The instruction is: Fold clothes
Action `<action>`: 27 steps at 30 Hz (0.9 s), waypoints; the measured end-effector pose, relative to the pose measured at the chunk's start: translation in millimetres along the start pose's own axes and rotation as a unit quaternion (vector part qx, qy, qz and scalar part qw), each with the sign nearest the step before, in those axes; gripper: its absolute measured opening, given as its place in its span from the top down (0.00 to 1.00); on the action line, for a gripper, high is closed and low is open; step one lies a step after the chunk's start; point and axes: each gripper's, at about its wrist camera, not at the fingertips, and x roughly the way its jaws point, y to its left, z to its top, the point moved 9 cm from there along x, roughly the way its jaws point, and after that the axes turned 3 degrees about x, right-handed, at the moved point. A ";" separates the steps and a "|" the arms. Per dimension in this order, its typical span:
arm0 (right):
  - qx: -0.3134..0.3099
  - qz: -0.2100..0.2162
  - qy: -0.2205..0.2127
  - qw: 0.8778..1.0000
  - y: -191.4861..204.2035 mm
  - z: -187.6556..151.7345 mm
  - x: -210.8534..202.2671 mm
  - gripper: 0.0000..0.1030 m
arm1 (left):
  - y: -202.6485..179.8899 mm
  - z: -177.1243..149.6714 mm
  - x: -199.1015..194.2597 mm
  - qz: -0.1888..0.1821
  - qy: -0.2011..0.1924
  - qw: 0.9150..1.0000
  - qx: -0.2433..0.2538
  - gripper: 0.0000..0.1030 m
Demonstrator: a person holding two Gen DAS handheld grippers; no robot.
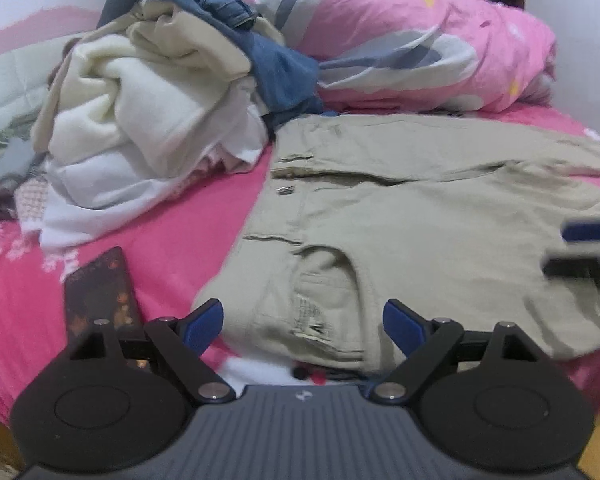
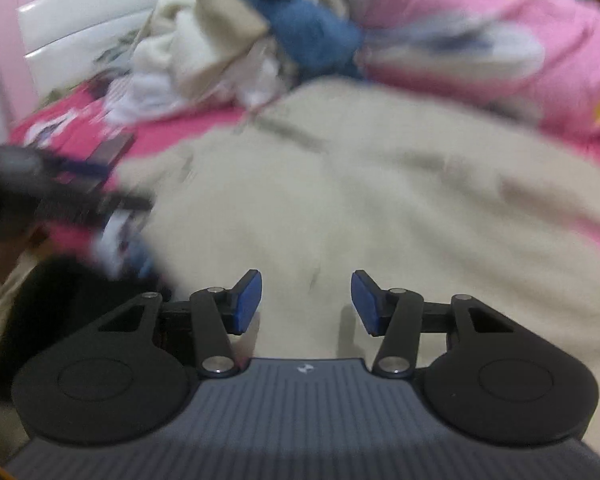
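Observation:
Beige trousers lie spread flat on the pink bed sheet, waistband toward the near edge. My left gripper hovers open above the waistband, its blue pads wide apart with nothing pinched. The right gripper shows at the right edge of this view as a dark blurred shape over the trousers. In the blurred right wrist view my right gripper stands open over the beige trousers, no cloth between its pads. The left gripper appears there as a dark blur at the left.
A pile of unfolded clothes, cream, white and blue denim, sits at the back left. A rolled pink patterned quilt lies along the back. A dark phone rests on the sheet near my left gripper. A white headboard stands behind.

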 end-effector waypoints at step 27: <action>0.020 0.082 0.049 0.995 27.1 -11.9 49.5 0.66 | 41.0 -18.2 31.8 0.063 0.024 0.998 0.003 0.16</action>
